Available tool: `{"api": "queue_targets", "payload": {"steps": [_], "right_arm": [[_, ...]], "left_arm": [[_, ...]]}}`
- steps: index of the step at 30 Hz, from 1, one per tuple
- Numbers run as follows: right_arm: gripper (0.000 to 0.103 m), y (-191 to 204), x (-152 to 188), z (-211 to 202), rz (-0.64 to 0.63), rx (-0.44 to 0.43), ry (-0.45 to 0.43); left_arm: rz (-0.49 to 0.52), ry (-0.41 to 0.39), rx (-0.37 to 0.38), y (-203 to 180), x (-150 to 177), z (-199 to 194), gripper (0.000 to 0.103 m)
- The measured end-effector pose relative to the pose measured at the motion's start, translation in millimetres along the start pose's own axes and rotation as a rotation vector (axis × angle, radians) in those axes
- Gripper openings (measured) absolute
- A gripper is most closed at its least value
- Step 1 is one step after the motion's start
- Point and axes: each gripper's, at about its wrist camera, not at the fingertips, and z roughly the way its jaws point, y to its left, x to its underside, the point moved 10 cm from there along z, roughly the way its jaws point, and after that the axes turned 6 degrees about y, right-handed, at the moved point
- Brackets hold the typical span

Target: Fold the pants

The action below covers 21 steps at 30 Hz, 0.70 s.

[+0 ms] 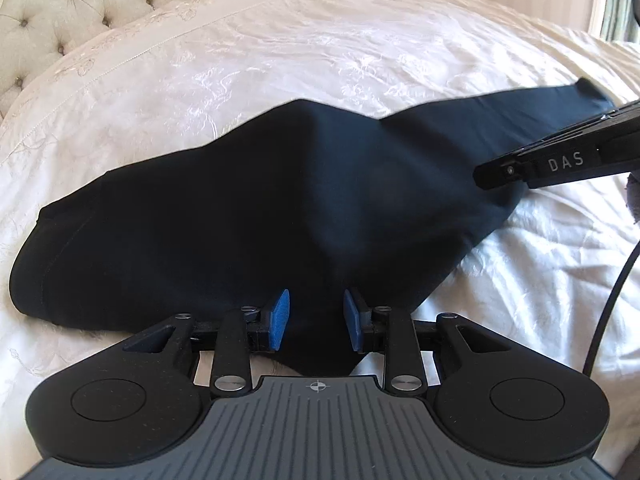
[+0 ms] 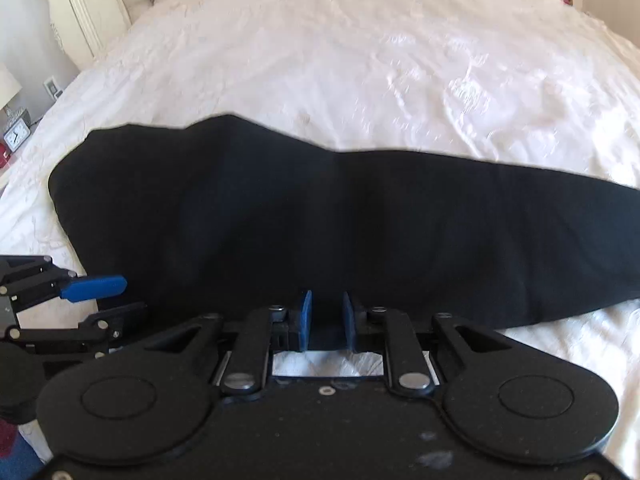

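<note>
A pair of dark navy, smooth-fabric pants [image 1: 248, 208] lies lengthwise across a bed covered in a white embroidered bedspread [image 1: 280, 60], folded leg over leg into one long band, its wider end to the left and the narrower leg end trailing off to the right in both wrist views. The near edge of the cloth is drawn up toward both cameras. The left tongs [image 1: 316, 314], black with blue pads, pinch a gathered fold of that near edge, the fabric filling the gap between the two pads. The right tongs [image 2: 327, 318], also blue-padded, clamp the same near edge farther along the leg, a strip of dark cloth held between their pads. In the left wrist view the right tool's black arm, lettered "DAS", reaches in from the right above the leg. A cream button-tufted headboard [image 1: 60, 8] stands behind the bed. At the left edge of the right wrist view, a small white clock [image 2: 17, 136] sits beside the bed.
</note>
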Motion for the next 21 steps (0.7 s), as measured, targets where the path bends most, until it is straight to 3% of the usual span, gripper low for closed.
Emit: {"api": "queue_targets", "payload": {"steps": [3, 6, 10, 13, 16, 18, 21], "right_arm": [[0.026, -30, -22, -26, 0.074, 0.05, -0.082], [0.029, -91, -34, -50, 0.194, 0.147, -0.141], [0.031, -199, -27, -76, 0.409, 0.302, -0.18], [0.033, -277, -9, -99, 0.58, 0.371, -0.255], [0.036, -333, 7, -110, 0.679, 0.434, -0.298], [0.039, -363, 19, -116, 0.764, 0.427, -0.325], [0.041, -391, 34, -107, 0.899, 0.315, -0.369]], "left_arm": [[-0.034, -0.062, -0.014, 8, -19, -10, 0.029], [-0.063, -0.084, -0.021, 12, -34, -7, 0.029], [-0.095, -0.047, 0.01, 9, -40, 13, 0.029], [-0.131, 0.072, 0.004, 12, -25, 42, 0.03], [-0.146, 0.058, -0.008, 12, -20, 44, 0.03], [-0.146, 0.055, -0.013, 13, -18, 42, 0.03], [-0.15, 0.057, -0.015, 13, -17, 40, 0.03]]}}
